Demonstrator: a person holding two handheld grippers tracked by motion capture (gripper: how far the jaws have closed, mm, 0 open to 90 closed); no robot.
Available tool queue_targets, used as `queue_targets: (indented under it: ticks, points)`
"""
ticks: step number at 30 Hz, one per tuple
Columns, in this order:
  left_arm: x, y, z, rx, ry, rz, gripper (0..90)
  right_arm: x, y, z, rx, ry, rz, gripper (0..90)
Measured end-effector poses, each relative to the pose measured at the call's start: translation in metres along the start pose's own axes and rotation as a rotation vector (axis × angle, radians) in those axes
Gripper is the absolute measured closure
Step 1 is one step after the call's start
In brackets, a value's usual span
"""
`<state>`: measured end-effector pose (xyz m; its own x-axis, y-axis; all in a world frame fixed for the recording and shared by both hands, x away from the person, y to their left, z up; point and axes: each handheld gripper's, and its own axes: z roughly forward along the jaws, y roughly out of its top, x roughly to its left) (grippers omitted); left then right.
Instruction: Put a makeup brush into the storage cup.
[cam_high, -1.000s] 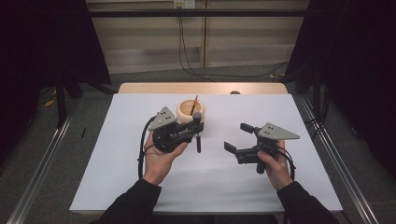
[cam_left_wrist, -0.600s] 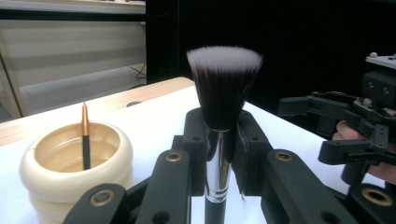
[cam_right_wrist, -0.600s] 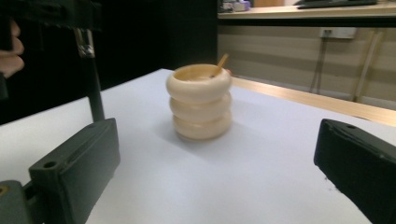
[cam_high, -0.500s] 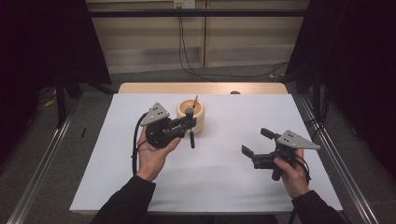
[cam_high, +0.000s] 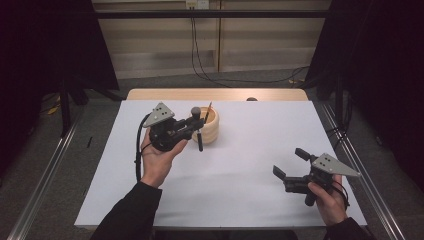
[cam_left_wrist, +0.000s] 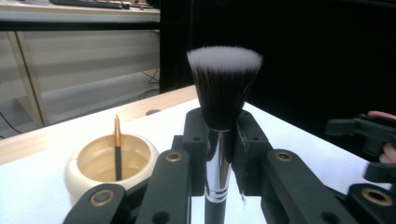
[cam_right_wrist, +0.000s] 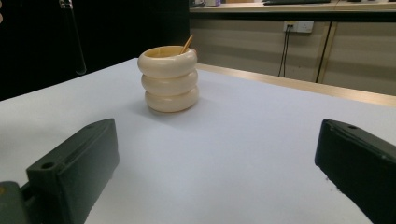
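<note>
- One brush (cam_left_wrist: 224, 93) is standing clamped in the left gripper (cam_high: 192, 131).
- One cup (cam_high: 210, 125) is holding one pencil (cam_left_wrist: 117, 147).
- The right gripper (cam_high: 290, 162) is gaping, jaws apart.

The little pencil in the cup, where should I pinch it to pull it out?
Pinch the slim pencil near its gold top end, coming down from above. It stands leaning inside the cream ringed cup, so just that top pokes over the rim and the cup wall blocks the sides. The open right gripper is free; the left gripper holds the makeup brush.
</note>
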<state>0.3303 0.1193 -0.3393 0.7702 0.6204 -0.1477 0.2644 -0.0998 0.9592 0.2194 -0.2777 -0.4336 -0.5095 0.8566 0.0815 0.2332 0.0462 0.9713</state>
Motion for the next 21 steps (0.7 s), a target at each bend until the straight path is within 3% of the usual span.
queue_targets:
  ticks: [16,17,19,21]
  points:
    - [0.013,0.011,0.014,-0.002,0.019,0.006,77.5,-0.001,-0.012,-0.018,-0.002,-0.034,0.010,0.0]
    - [0.015,0.012,0.016,-0.001,0.003,0.008,77.5,-0.001,-0.013,-0.018,-0.003,-0.035,0.008,0.0]
    - [0.015,0.012,0.018,0.000,0.023,0.014,77.5,-0.002,-0.013,-0.019,-0.007,-0.035,0.008,0.0]
    - [0.018,0.012,0.020,-0.001,0.008,0.016,77.6,-0.003,-0.014,-0.019,-0.013,-0.042,0.005,0.0]
